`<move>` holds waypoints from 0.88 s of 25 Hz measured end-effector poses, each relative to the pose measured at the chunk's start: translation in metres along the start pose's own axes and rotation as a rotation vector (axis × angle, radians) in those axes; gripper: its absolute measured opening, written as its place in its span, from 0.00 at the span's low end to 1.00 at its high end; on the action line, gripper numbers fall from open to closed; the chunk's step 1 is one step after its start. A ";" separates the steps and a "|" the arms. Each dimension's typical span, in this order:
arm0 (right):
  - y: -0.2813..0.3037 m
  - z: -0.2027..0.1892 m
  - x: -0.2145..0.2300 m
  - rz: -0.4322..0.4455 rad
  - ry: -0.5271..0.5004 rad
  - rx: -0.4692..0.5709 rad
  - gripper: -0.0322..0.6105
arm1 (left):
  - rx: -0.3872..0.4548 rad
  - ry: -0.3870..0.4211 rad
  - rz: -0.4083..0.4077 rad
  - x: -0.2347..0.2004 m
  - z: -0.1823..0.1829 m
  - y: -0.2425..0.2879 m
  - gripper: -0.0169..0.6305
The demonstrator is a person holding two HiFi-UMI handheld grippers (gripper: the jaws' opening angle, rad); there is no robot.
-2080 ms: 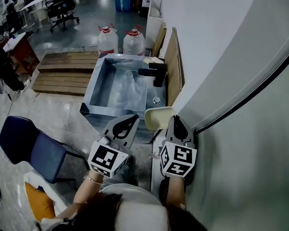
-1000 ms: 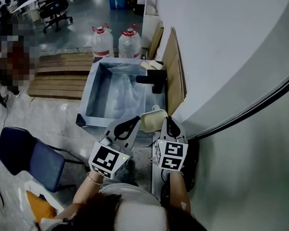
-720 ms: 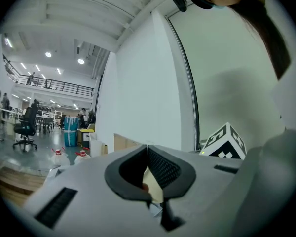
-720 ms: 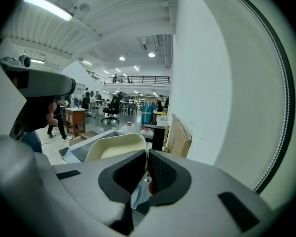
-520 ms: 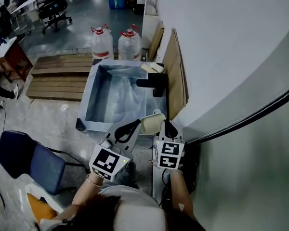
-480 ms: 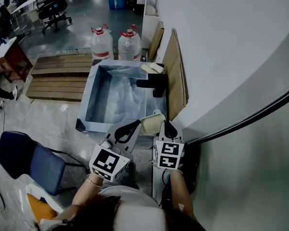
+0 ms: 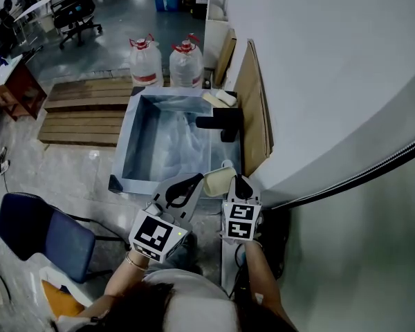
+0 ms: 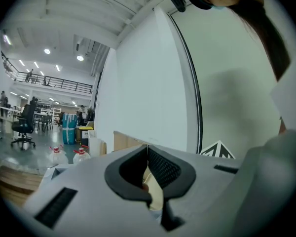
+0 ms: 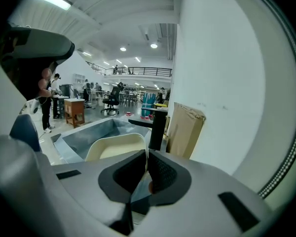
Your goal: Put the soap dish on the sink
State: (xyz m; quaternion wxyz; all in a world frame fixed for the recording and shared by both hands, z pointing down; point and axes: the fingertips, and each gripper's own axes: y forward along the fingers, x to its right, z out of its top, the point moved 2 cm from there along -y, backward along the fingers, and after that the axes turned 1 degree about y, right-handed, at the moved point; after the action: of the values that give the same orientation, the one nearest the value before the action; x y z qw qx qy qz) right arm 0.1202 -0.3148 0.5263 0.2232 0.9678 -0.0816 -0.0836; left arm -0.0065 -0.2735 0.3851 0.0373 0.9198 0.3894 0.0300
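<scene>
A white curved wall (image 7: pixel 318 68) runs along the right. Against it stands the square grey metal sink (image 7: pixel 122 159), with a black box-shaped faucet (image 7: pixel 221 122) on its wall-side ledge. The cream oval plastic soap dish (image 7: pixel 218 180) hangs in the air over the sink's near right corner, not resting on anything. The right gripper (image 7: pixel 236 179) has its jaws clamped on the dish's near rim, so the dish's long axis runs straight out from the jaws towards the faucet. The left gripper (image 7: pixel 196 177) sits just beside the dish with its tips together and nothing pinched between them. The wall-side ledge lies directly ahead of the dish on the right gripper's side, so a short forward-and-down carry by that hand should probably seat it.
</scene>
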 end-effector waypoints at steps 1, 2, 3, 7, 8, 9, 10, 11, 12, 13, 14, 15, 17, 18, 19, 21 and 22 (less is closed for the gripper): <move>0.004 -0.003 0.000 0.001 0.000 -0.006 0.11 | -0.003 -0.002 0.003 -0.001 -0.001 0.001 0.04; 0.008 -0.007 0.000 0.003 -0.001 -0.012 0.11 | -0.005 -0.005 0.005 -0.002 -0.002 0.002 0.04; 0.012 -0.011 0.000 0.003 -0.004 -0.020 0.11 | -0.007 -0.006 0.003 -0.003 -0.004 0.003 0.04; 0.022 -0.024 0.000 0.001 -0.015 -0.061 0.11 | -0.013 -0.008 0.002 -0.005 -0.006 0.006 0.04; 0.023 -0.027 0.000 0.001 -0.015 -0.070 0.11 | -0.015 -0.008 0.002 -0.005 -0.008 0.006 0.04; 0.025 -0.029 -0.001 0.002 -0.017 -0.074 0.11 | -0.017 -0.008 0.001 -0.006 -0.010 0.006 0.04; 0.027 -0.030 -0.001 0.003 -0.020 -0.076 0.11 | -0.020 -0.008 0.001 -0.006 -0.012 0.007 0.04; 0.029 -0.032 -0.002 0.004 -0.022 -0.079 0.11 | -0.022 -0.010 0.001 -0.006 -0.013 0.007 0.04; 0.031 -0.034 -0.002 0.005 -0.023 -0.085 0.11 | -0.023 -0.012 0.004 -0.007 -0.014 0.007 0.04; 0.033 -0.037 -0.003 0.006 -0.023 -0.092 0.11 | -0.025 -0.014 0.005 -0.008 -0.015 0.007 0.04; 0.035 -0.039 -0.003 0.007 -0.022 -0.099 0.11 | -0.028 -0.015 0.006 -0.009 -0.016 0.007 0.04; 0.037 -0.042 -0.003 0.007 -0.021 -0.105 0.11 | -0.030 -0.015 0.006 -0.009 -0.016 0.007 0.04; 0.041 -0.047 -0.002 0.008 -0.018 -0.115 0.11 | -0.034 -0.017 0.010 -0.010 -0.016 0.008 0.04; 0.042 -0.048 -0.002 0.008 -0.015 -0.120 0.11 | -0.036 -0.018 0.009 -0.010 -0.017 0.008 0.04; 0.044 -0.050 -0.002 0.009 -0.011 -0.124 0.11 | -0.039 -0.018 0.006 -0.009 -0.019 0.008 0.04; 0.047 -0.052 -0.002 0.012 0.001 -0.131 0.11 | -0.043 -0.022 0.002 -0.009 -0.023 0.008 0.04; 0.049 -0.054 -0.002 0.013 0.007 -0.134 0.11 | -0.043 -0.024 0.001 -0.009 -0.024 0.009 0.04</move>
State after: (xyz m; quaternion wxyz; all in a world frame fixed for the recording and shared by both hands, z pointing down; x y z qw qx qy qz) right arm 0.1235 -0.3354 0.5959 0.2882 0.9504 -0.0814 -0.0841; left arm -0.0085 -0.2852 0.4099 0.0619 0.9194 0.3876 0.0272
